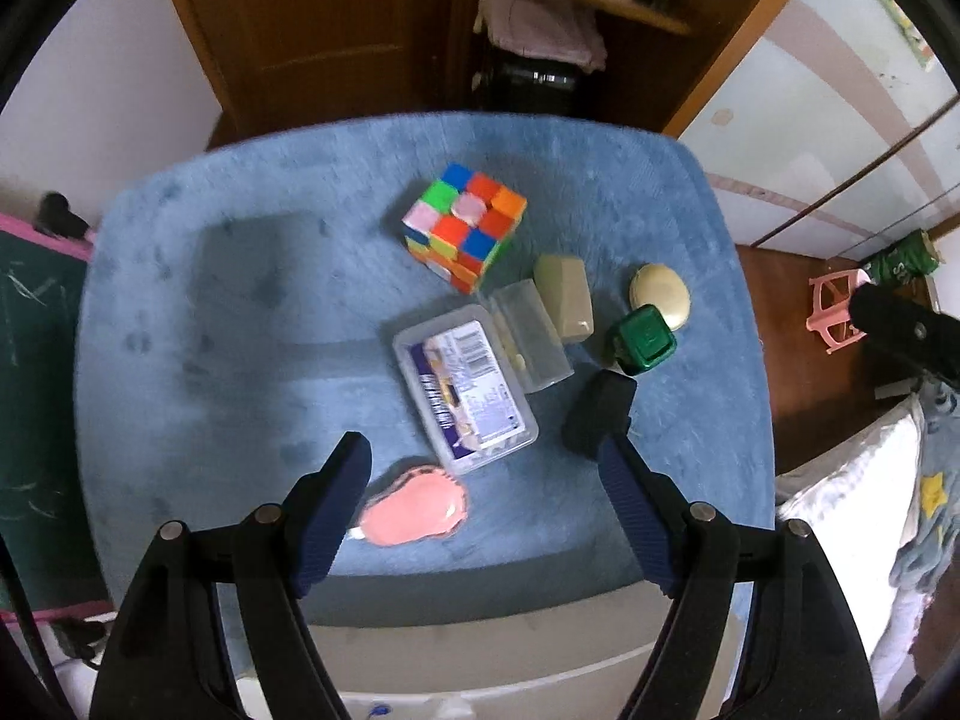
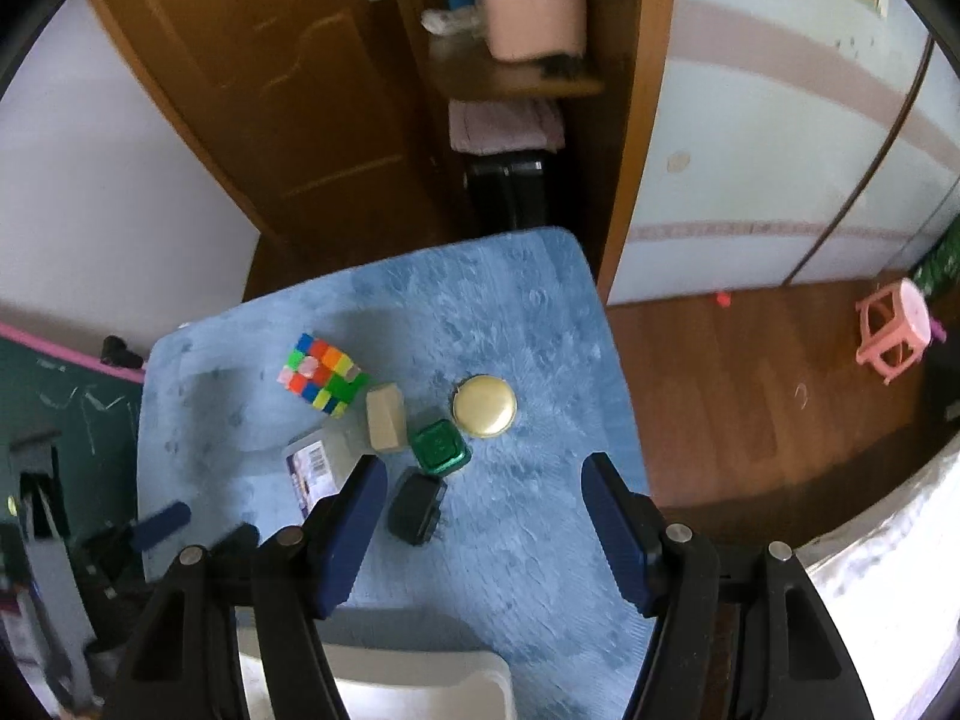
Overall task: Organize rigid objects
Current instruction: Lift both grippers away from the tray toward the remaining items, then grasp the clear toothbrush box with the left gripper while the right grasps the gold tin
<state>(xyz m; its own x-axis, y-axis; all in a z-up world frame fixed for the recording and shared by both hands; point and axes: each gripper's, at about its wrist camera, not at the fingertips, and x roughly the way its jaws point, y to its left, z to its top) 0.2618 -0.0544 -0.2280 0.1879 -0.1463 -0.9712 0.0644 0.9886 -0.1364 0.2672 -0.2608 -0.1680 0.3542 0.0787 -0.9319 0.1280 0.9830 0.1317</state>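
Left tongs [image 1: 483, 468] held open above the blue mat [image 1: 210, 330], nothing between the pads; pink brush [image 1: 414, 507] just inside the left finger, clear box [image 1: 465, 387] ahead between the fingertips, black adapter [image 1: 600, 417] at the right fingertip. Right tongs [image 2: 480, 492] likewise open and empty over the mat [image 2: 528, 510], adapter [image 2: 415, 509] just beside the left finger, green cap [image 2: 439, 447] a little farther on. Beyond: beige block [image 1: 564, 297] touching the box's open lid [image 1: 531, 336], cube [image 1: 465, 225] at the far side, round tin [image 1: 660, 295] to the right near the cap [image 1: 643, 341]. Off the mat: wooden door [image 2: 288, 90], pink stool [image 2: 894, 336] on the floor, chalkboard [image 1: 36, 372] at left.
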